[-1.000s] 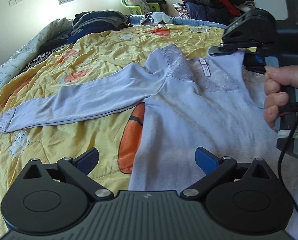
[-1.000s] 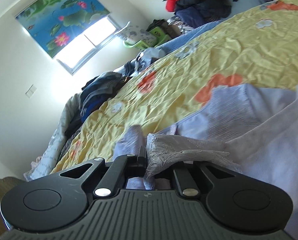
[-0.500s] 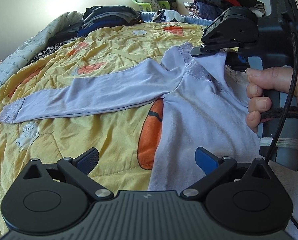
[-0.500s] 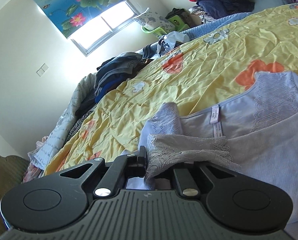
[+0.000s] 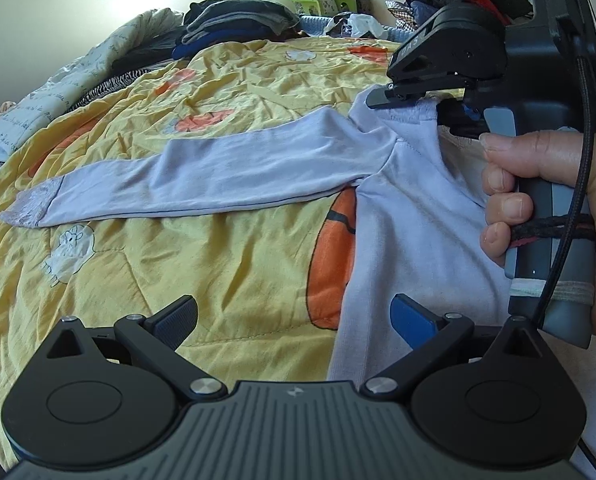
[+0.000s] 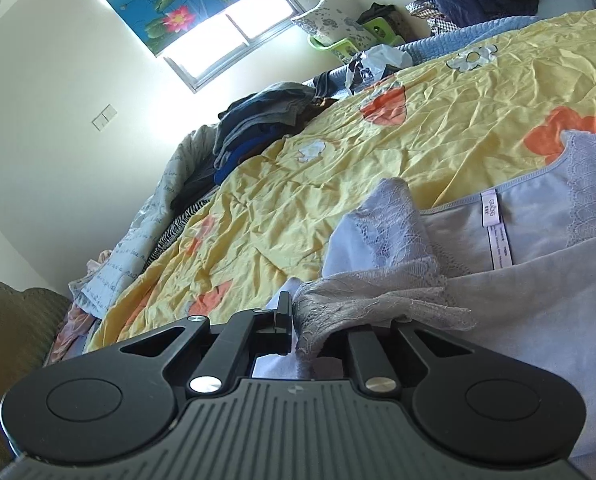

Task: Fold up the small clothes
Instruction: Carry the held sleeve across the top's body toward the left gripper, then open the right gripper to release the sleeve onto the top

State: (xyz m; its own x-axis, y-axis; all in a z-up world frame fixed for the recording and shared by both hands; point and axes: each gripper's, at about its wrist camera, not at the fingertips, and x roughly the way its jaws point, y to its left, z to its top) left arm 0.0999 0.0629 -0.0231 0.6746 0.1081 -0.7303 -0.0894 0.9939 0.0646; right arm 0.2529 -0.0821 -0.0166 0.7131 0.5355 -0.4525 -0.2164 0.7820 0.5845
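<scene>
A lilac long-sleeved top (image 5: 414,216) lies spread on the yellow flowered quilt (image 5: 218,272) of a bed, one sleeve (image 5: 202,176) stretched flat out to the side with its lace cuff (image 5: 30,208) at the far end. The right gripper (image 6: 294,320) has its fingers clamped together on the lace trim of the neckline (image 6: 378,292), near the shoulder; the left wrist view shows that corner lifted off the quilt, with the person's hand (image 5: 546,208) around the gripper's handle. The left gripper (image 5: 294,316) hovers low over the hem side of the top, its fingers well apart and holding nothing, one blue pad over the quilt and the other over the fabric.

The step in hand looks like the first fold: the raised shoulder edge is probably meant to be carried across the body. The next move likely calls for the left gripper to close on the side edge near the hem, so both ends of that edge travel together and the fold line stays straight. The outstretched sleeve is not yet folded in.
</scene>
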